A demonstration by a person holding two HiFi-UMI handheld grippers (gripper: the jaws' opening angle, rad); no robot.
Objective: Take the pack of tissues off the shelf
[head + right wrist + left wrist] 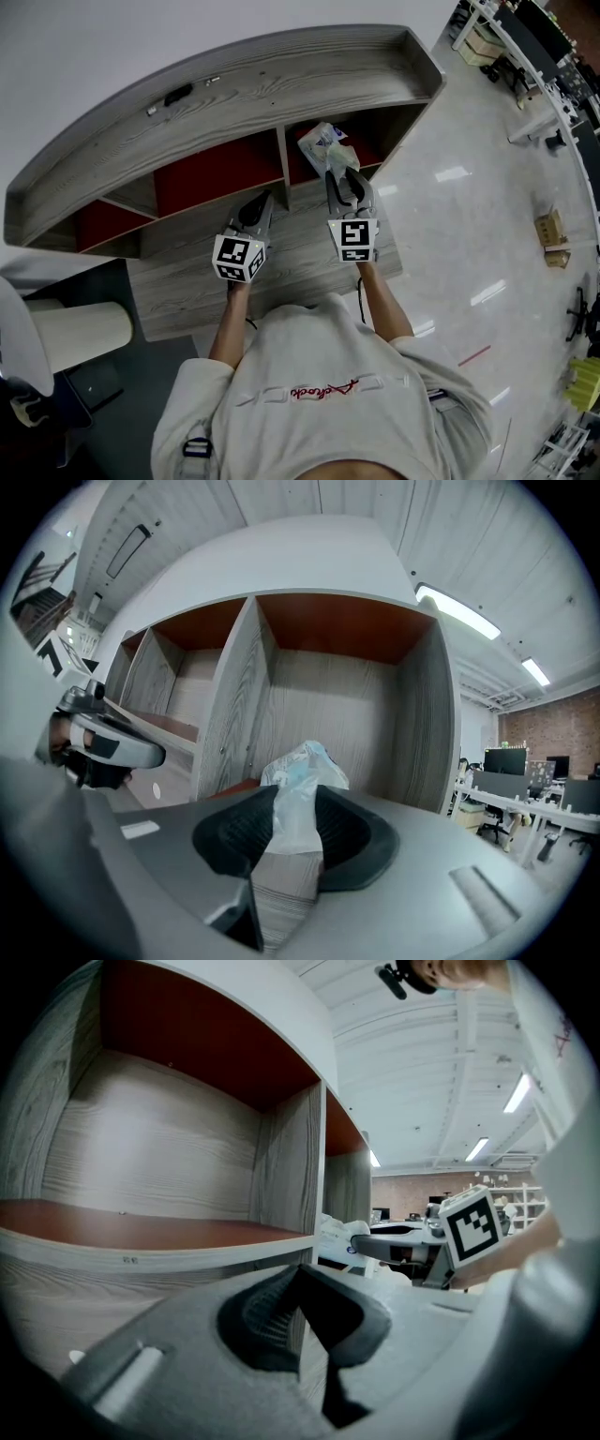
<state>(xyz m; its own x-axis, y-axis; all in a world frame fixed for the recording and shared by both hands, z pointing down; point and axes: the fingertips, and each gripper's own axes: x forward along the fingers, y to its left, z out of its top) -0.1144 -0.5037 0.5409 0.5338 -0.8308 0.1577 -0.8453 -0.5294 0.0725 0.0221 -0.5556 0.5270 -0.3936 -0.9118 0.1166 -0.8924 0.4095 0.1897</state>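
Presently, shelf (281, 84): grey wood-grain unit with a curved top and three compartments lined red-brown, seen from above in the head view.
Pack of tissues (326, 145): a pale, crinkled plastic pack at the front opening of the right-hand compartment, just beside the divider; whether it rests on the board or is lifted clear, no view settles.
Right gripper (342, 173): reaching forward to the pack, its marker cube toward the person.
Right gripper, own view: the gripper (292, 832) is clenched on the pack of tissues (298, 780), a fold of the wrapping pinched between the two dark ribbed pads, the rest of the pack bulging above them. The head view gives only the jaw tips at the pack, not the pinch.
Left gripper (261, 208): held low before the middle compartment, apart from the pack.
Left gripper, own view: the gripper (305, 1321) has its jaws a little apart with nothing between them, only wood grain showing through the gap.
Cross-sighting, left gripper view: the right gripper (375, 1241) appears side-on at the shelf's front edge, the pack (337, 1239) white at its tips.
Cross-sighting, right gripper view: the left gripper (112, 742) shows at the left edge.
Shelf top: a small dark item (178, 94) lies there, in the head view alone.
Room: desks and chairs (525, 803) stand at the right of the right gripper view.
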